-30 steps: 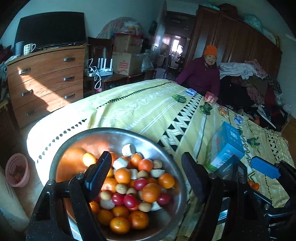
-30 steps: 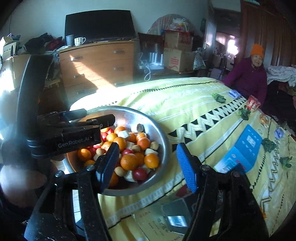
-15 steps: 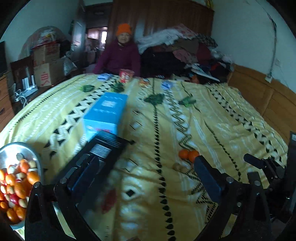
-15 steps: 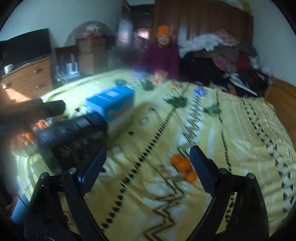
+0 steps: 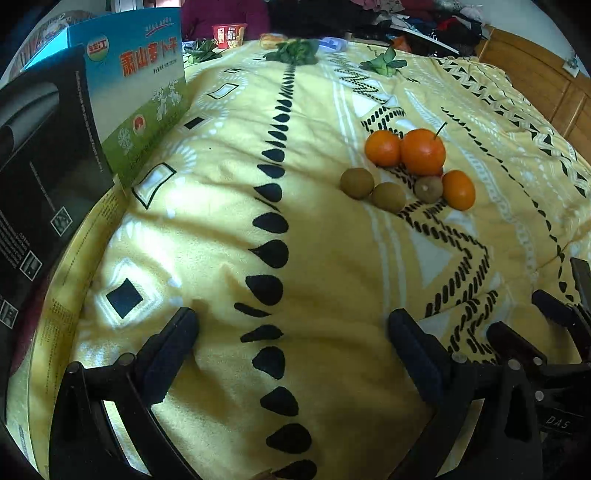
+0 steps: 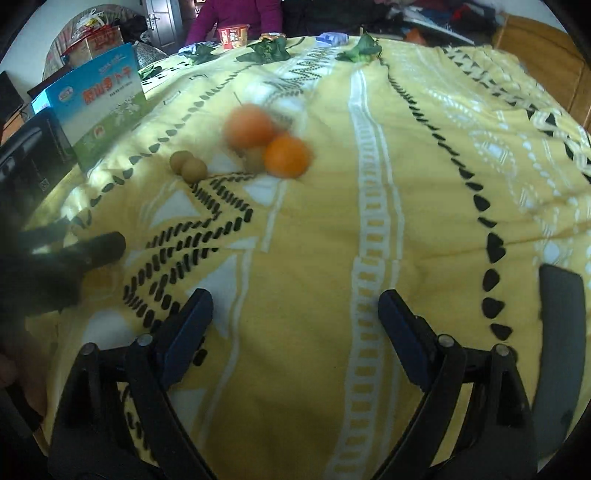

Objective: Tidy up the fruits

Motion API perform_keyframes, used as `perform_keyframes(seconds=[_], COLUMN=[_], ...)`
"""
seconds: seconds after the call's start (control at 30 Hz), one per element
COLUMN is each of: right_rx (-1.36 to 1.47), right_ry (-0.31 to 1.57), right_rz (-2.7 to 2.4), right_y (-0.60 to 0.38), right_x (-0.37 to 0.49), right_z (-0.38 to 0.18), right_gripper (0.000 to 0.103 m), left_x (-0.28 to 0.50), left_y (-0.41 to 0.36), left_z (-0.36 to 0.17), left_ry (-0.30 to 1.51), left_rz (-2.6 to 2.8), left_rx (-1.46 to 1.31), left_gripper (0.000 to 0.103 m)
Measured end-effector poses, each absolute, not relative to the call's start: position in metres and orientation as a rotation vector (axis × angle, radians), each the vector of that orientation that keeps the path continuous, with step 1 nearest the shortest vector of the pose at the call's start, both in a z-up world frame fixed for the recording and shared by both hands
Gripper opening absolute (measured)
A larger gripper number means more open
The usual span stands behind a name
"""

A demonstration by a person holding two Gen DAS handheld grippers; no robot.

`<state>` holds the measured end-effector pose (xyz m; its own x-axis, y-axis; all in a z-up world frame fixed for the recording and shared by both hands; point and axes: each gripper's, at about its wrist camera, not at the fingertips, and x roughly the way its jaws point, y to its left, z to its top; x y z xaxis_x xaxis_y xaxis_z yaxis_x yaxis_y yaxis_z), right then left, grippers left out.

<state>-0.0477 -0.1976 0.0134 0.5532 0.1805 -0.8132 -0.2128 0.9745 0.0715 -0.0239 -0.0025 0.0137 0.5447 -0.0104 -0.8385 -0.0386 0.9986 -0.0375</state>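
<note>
A small pile of fruit lies on the yellow patterned blanket (image 5: 207,229): three oranges (image 5: 423,151) and three brown kiwis (image 5: 356,182). In the right wrist view the same oranges (image 6: 286,156) and kiwis (image 6: 194,170) show, blurred. My left gripper (image 5: 291,343) is open and empty, low over the blanket, short of the pile. My right gripper (image 6: 295,321) is open and empty, also short of the fruit. The left gripper's finger (image 6: 92,247) shows at the left of the right wrist view.
A blue and green carton (image 5: 136,85) and a black box (image 5: 40,177) stand at the left. Leafy greens (image 5: 295,51), a red cup (image 5: 229,35) and a seated person (image 6: 236,14) are at the far edge. A wooden bed frame (image 5: 535,77) is at the right.
Both grippers swung right, away from the metal fruit bowl, and came down low over the blanket. The small fruit pile is now closer ahead. The bowl is out of view.
</note>
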Motion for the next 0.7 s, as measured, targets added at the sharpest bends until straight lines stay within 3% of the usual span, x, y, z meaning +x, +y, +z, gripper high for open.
perform_keyframes(seconds=[0.1, 0.7], right_rx=[-0.027, -0.046], right_ry=[0.973, 0.969], right_rz=[0.236, 0.228], right_y=[-0.1999, -0.1983], right_x=[-0.0456, -0.0428], right_z=[0.0079, 0.0019], right_gripper=[0.103, 0.103], left_x=[-0.0231, -0.0162], left_y=[-0.0081, -0.0043], left_z=[0.0098, 0.0035], left_ry=[0.984, 0.963], left_rz=[0.031, 0.017], left_rx=[-0.018, -0.039], left_gripper=[0.103, 0.103])
